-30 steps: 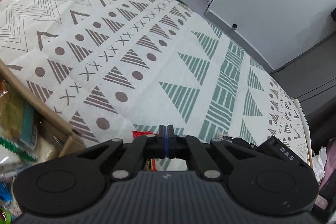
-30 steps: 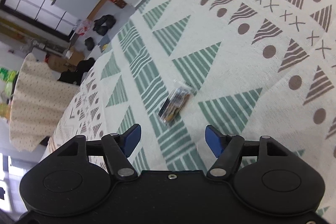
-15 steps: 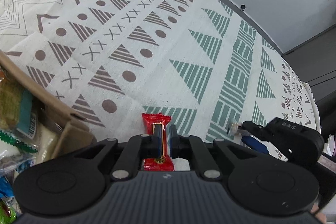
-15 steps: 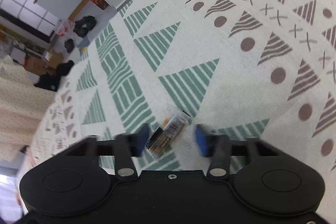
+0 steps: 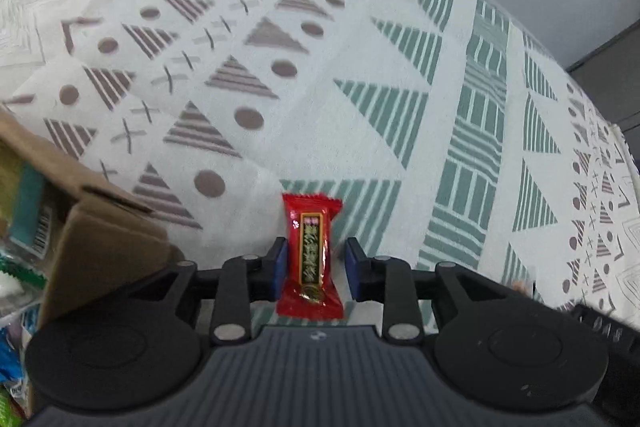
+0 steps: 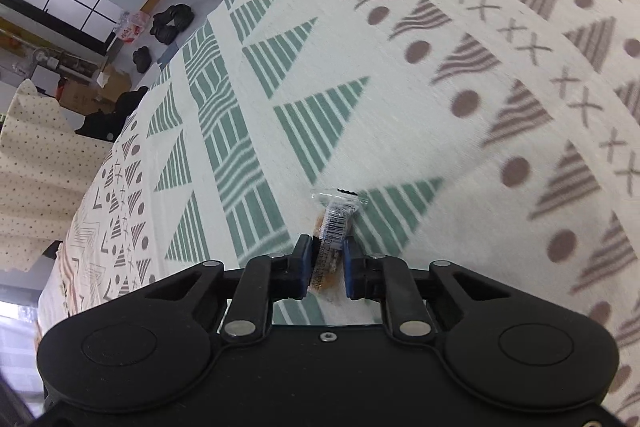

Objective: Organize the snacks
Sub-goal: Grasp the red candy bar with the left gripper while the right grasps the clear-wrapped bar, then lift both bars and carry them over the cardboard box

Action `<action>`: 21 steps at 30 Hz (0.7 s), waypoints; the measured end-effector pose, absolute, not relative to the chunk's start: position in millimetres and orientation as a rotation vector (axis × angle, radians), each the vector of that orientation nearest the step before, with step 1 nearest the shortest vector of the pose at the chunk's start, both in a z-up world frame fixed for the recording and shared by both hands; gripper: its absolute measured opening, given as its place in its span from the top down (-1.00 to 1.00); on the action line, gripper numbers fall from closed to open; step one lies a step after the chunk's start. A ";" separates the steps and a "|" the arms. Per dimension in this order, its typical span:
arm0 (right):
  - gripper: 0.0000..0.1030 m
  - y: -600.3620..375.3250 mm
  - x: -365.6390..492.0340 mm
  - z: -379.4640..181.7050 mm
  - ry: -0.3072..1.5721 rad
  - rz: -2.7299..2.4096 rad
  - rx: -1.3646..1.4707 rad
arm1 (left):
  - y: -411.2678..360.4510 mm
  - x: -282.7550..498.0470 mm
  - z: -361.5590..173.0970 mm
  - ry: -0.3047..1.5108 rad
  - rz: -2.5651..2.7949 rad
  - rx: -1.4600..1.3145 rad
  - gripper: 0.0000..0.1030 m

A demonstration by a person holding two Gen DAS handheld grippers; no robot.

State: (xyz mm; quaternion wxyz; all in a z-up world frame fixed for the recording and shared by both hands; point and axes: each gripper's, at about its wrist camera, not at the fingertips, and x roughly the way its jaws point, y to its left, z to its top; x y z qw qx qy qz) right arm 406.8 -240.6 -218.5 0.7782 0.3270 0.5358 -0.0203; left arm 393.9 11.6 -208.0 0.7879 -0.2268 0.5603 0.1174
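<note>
A red-wrapped snack (image 5: 310, 227) lies flat on the patterned tablecloth, just right of an open cardboard box (image 5: 100, 227). My left gripper (image 5: 316, 269) points down over it, jaws opening. The wrapper lies between the blue pads, with a gap on the right side. In the right wrist view, a small clear-wrapped snack bar (image 6: 338, 217) with a barcode lies on a green triangle of the cloth. My right gripper (image 6: 327, 267) is shut on its near end, both pads pressing the wrapper.
The cardboard box holds several packaged snacks (image 5: 24, 211) at the left edge. The tablecloth (image 5: 360, 67) covers the whole table. The right gripper's body (image 5: 600, 323) shows at lower right. A dotted fabric cover (image 6: 36, 155) and floor clutter lie beyond the table edge.
My left gripper went from shut to parted and sank, so the red snack now lies between its pads. My right gripper closed from wide open onto the clear-wrapped bar.
</note>
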 end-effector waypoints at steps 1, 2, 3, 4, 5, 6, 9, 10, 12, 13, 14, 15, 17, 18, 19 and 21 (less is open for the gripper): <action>0.69 -241.8 402.8 -217.9 1.160 -0.047 0.705 | 10.5 392.9 -208.2 1.202 0.254 -0.479 0.46; 0.69 -242.5 399.6 -217.9 1.163 -0.050 0.698 | 9.7 392.8 -209.1 1.205 0.256 -0.468 0.49; 0.69 -242.7 395.7 -218.2 1.166 -0.047 0.697 | 8.8 392.1 -208.5 1.200 0.263 -0.456 0.62; 0.69 -242.9 391.7 -218.4 1.166 -0.042 0.699 | 8.9 391.3 -207.8 1.193 0.258 -0.457 0.64; 0.69 -243.1 387.5 -218.1 1.163 -0.038 0.700 | 9.4 390.4 -206.7 1.191 0.252 -0.462 0.64; 0.69 -243.5 383.5 -218.0 1.160 -0.036 0.702 | 9.8 389.2 -204.9 1.192 0.250 -0.465 0.65; 0.70 -245.8 371.4 -217.7 1.155 -0.034 0.722 | 4.9 383.8 -195.1 1.177 0.239 -0.449 0.65; 0.70 -246.7 367.7 -217.1 1.153 -0.035 0.727 | 2.3 380.9 -191.1 1.172 0.233 -0.438 0.65; 0.70 -248.8 360.8 -215.4 1.152 -0.035 0.737 | -0.8 376.6 -183.4 1.166 0.223 -0.437 0.65; 0.70 -249.9 357.3 -214.4 1.151 -0.031 0.743 | -2.9 374.8 -179.3 1.161 0.222 -0.436 0.65; 0.70 -251.2 354.4 -213.0 1.149 -0.027 0.751 | -5.1 372.0 -175.0 1.154 0.219 -0.429 0.65; 0.70 -252.5 352.3 -211.0 1.144 -0.023 0.759 | -7.6 369.1 -171.0 1.148 0.215 -0.421 0.65; 0.71 -254.5 347.8 -206.0 1.130 -0.014 0.773 | -11.8 363.2 -164.4 1.141 0.207 -0.416 0.65; 0.71 -255.3 345.7 -203.2 1.122 -0.008 0.779 | -13.6 359.7 -160.9 1.136 0.203 -0.414 0.65; 0.71 -256.2 343.1 -200.0 1.114 -0.003 0.784 | -15.2 356.1 -157.2 1.131 0.199 -0.411 0.65; 0.71 -257.3 337.2 -193.7 1.098 0.008 0.794 | -17.8 347.9 -149.0 1.121 0.195 -0.402 0.65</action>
